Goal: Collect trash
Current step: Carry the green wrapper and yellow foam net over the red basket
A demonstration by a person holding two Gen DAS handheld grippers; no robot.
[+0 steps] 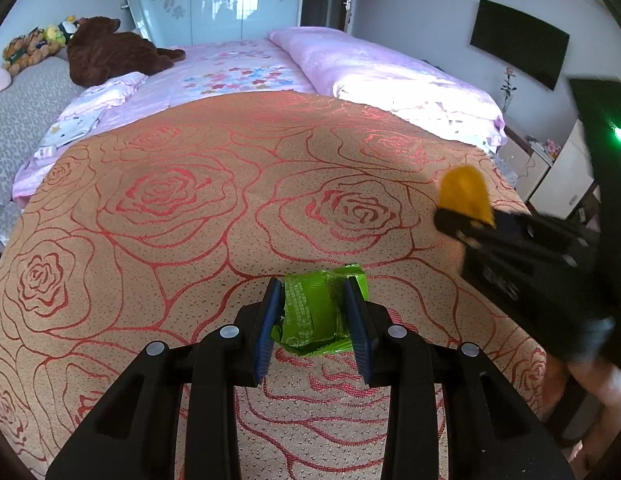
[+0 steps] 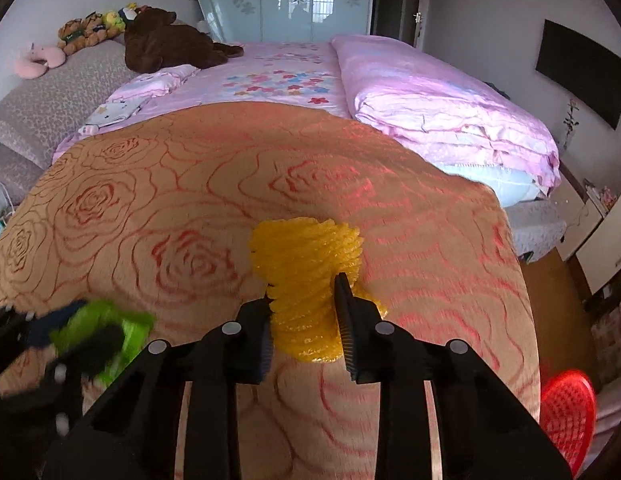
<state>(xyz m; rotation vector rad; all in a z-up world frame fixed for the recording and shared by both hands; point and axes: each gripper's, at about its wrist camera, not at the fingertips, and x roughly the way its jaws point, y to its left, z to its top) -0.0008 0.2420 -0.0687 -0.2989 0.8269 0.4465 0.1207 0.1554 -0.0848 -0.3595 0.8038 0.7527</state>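
Green wrapper (image 1: 310,312) clamped in left gripper (image 1: 316,312); yellow foam net (image 2: 306,280) clamped in right gripper (image 2: 304,316).
Only the right view shows a red basket (image 2: 568,416) beside the rose-patterned bedspread (image 2: 190,220).

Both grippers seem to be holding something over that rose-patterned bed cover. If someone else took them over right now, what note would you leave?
Left gripper: jaws shut on the green wrapper, held over the rose-patterned cover.
Right gripper: jaws shut on the yellow foam net, also above the cover.
Done: both pieces are picked up; no other trash shows on the cover.
Left: drop both somewhere. A red basket sits low on the right, beside the bed; probably the bin, but I cannot confirm.
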